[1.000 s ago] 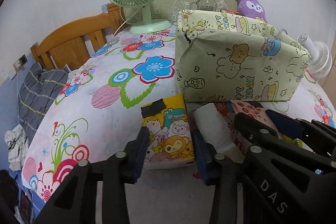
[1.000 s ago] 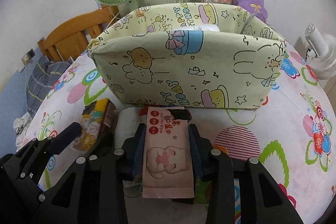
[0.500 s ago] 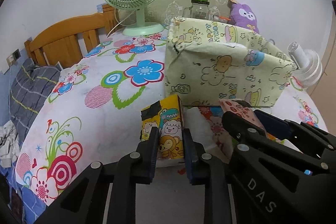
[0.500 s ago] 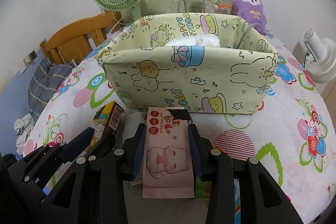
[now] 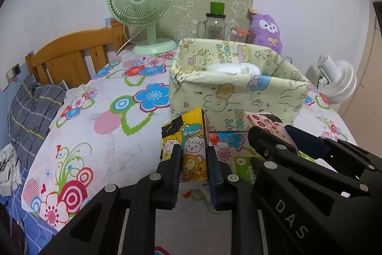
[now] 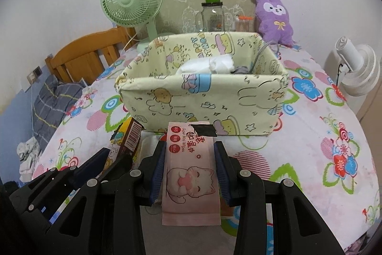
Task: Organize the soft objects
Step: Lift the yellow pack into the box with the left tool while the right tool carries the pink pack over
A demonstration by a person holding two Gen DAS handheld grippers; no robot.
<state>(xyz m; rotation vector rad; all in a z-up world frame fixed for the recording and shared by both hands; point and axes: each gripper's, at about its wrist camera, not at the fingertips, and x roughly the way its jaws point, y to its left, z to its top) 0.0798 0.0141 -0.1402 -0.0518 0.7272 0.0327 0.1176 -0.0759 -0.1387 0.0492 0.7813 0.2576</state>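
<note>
My left jaws [image 5: 193, 159] clamp a yellow cartoon-animal tissue pack [image 5: 188, 142]; right jaws [image 6: 189, 159] grip a pink "Super Mini Wipes" pack [image 6: 189, 173], both by the bed's near edge, before the fabric bin [image 6: 205, 106].

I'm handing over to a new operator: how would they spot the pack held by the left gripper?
Find the pale yellow cartoon bin on the flowered bedsheet. Just in front of it, the left gripper is shut on a yellow tissue pack printed with animals. The neighbouring wipes pack in the right gripper is pink with a cat.
</note>
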